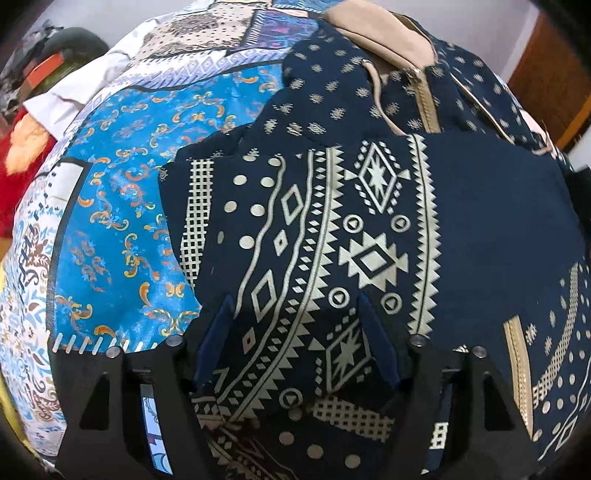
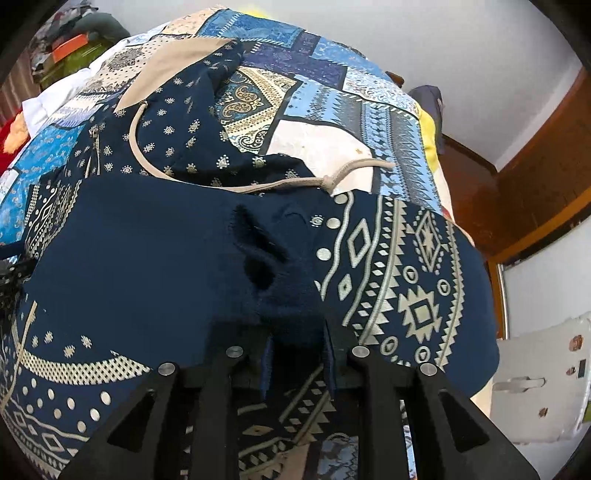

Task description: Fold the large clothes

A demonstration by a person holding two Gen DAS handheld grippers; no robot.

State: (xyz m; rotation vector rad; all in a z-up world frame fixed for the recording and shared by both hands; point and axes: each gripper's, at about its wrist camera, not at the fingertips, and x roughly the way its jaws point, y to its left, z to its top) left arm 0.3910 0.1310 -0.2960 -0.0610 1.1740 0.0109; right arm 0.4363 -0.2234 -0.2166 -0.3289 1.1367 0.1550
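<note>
A navy hoodie with cream geometric print (image 1: 369,229) lies on a patchwork bedspread (image 1: 122,221). Its beige-lined hood (image 1: 373,33) and zip are at the far end. My left gripper (image 1: 295,314) is open just above the printed cloth, its blue pads apart with nothing between them. In the right wrist view the same hoodie (image 2: 147,258) is folded over, with the beige drawstring (image 2: 288,182) across it. My right gripper (image 2: 299,332) is shut on a bunched fold of the navy cloth.
The bedspread (image 2: 332,110) extends far and right. A red and orange soft item (image 1: 18,155) and a green box lie far left. A wooden headboard (image 2: 517,192) and white wall are on the right.
</note>
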